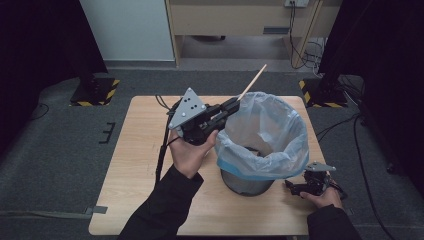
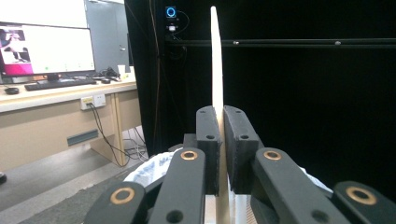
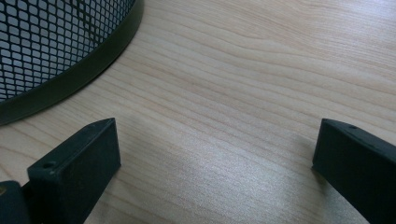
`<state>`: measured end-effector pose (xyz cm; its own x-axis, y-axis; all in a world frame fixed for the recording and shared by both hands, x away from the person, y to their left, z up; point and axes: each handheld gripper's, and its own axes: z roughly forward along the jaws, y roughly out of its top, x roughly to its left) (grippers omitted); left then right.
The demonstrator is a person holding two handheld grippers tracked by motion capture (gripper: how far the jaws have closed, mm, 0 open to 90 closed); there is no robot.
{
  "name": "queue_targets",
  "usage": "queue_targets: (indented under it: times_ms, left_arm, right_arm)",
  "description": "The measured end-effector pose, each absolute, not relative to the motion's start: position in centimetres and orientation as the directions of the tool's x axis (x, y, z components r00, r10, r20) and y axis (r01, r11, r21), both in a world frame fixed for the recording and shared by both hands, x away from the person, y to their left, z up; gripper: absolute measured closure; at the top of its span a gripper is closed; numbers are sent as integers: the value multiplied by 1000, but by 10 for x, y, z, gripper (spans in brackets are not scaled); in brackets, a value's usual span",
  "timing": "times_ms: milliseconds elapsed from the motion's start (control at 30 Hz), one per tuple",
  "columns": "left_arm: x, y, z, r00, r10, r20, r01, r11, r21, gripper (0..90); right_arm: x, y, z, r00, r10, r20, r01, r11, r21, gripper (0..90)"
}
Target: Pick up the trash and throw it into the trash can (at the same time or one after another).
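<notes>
A thin pale wooden stick (image 1: 253, 82) (image 2: 216, 60) is clamped between the jaws of my left gripper (image 1: 235, 103) (image 2: 221, 119), which is shut on it. The stick points up and away to the right, over the far left rim of the mesh waste bin (image 1: 247, 182) lined with a pale blue plastic bag (image 1: 265, 131). My right gripper (image 1: 295, 188) (image 3: 215, 154) rests low on the wooden table (image 1: 140, 150) by the bin's base (image 3: 60, 79), jaws wide apart with nothing between them.
The table's right front corner lies beside my right hand. Bare wood (image 3: 243, 93) stretches ahead of the right jaws. Beyond the table are dark curtains, a desk with a monitor (image 2: 46, 46) and tripod feet with hazard tape (image 1: 92, 92).
</notes>
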<state>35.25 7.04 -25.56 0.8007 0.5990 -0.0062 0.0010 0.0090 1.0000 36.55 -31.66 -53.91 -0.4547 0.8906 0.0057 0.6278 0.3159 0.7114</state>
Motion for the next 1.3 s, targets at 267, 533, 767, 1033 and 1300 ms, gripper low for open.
queue_targets:
  times_ms: [267, 533, 767, 1033, 1300]
  left_arm:
    - [361, 50, -256, 813, 583, -13, 15, 2, 1000, 851]
    - [371, 30, -258, 821, 571, -11, 30, -25, 999, 851]
    - [379, 19, -261, 825, 565, -2, 42, -58, 997, 851]
    - [379, 25, -261, 835, 550, -15, 48, -46, 998, 726]
    - [367, 63, -257, 809, 588, -9, 29, -25, 999, 666]
  right_arm:
    - [365, -317, -539, -455, 891, 6, 628, 316, 711, 10]
    - [366, -317, -539, -455, 890, 3, 626, 318, 712, 10]
    - [366, -317, -539, -455, 890, 3, 626, 318, 712, 10]
    - [365, -317, -539, -455, 891, 6, 628, 316, 711, 10]
    - [365, -317, -539, -455, 891, 6, 628, 316, 712, 10]
